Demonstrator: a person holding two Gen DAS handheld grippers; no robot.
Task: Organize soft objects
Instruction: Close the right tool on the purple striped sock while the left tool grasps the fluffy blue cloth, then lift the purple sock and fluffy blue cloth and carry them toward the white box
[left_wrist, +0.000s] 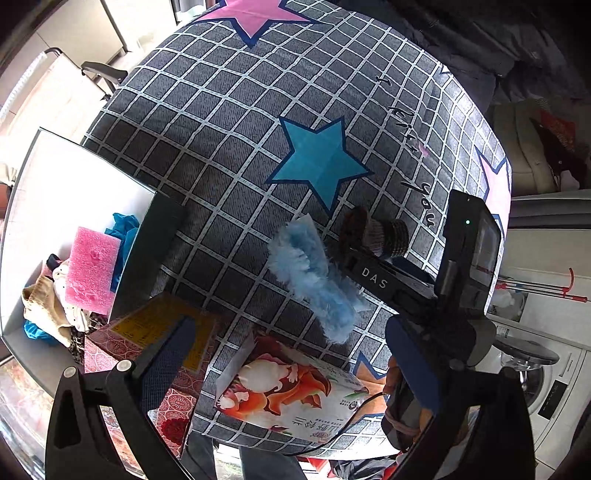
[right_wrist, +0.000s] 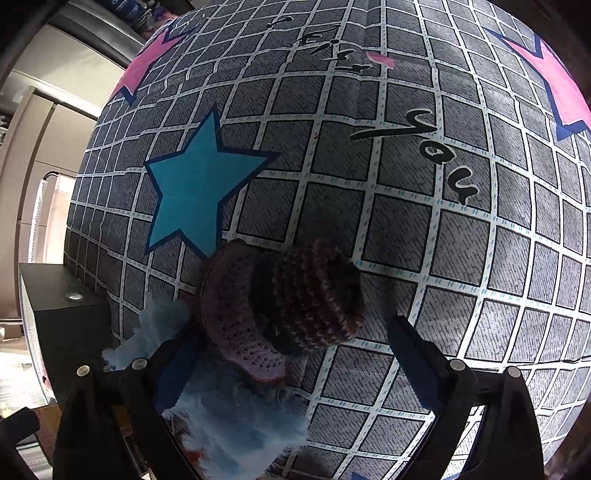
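Observation:
A small crocheted brown-and-mauve hat (right_wrist: 280, 299) lies on the grey checked bedsheet (right_wrist: 424, 221), between the fingers of my right gripper (right_wrist: 291, 339), which is open around it. A fluffy light-blue duster (left_wrist: 314, 277) lies beside the hat (left_wrist: 373, 232); it also shows in the right wrist view (right_wrist: 236, 421). My left gripper (left_wrist: 291, 362) is open and empty above a printed tissue pack (left_wrist: 291, 395). The right gripper's body (left_wrist: 436, 273) reaches in over the hat in the left wrist view.
A white bin (left_wrist: 74, 173) at the left holds a pink sponge (left_wrist: 92, 269), blue cloth and other soft items. A red patterned box (left_wrist: 147, 354) lies at the bed's edge. A washing machine (left_wrist: 546, 384) stands at the right. A dark box (right_wrist: 62, 299) stands left of the hat.

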